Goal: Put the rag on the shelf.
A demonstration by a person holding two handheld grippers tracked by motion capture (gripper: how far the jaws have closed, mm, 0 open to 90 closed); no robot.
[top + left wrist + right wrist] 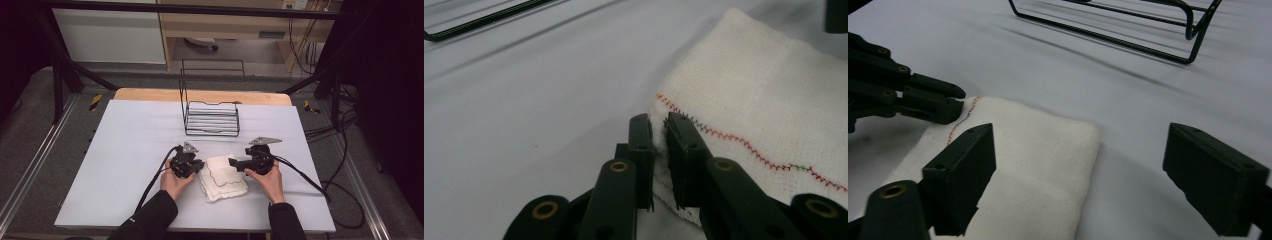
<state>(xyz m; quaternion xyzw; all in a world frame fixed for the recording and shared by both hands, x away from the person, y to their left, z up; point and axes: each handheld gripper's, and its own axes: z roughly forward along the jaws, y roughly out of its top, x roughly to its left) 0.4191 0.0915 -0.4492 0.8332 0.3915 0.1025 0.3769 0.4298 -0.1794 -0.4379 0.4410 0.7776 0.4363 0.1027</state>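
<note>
A pale grey worktop (125, 165) lies over a wooden board (150, 94), ringed by grey carpet floor (30, 135) and metal rails (27, 175). Behind stand a white cabinet (110, 35) and light wood furniture (225, 22). Black frame bars (190, 8) cross overhead; the sides are dark.

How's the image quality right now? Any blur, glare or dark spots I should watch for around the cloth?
High view: even light on the table, dark, murky surroundings, the cloth slightly soft. Left gripper view: weave and stitching sharp, nearest fingers a bit blurred, no glare. Right gripper view: close fingers soft-edged, wire rack casting faint shadows, cloth bright but not washed out.
</note>
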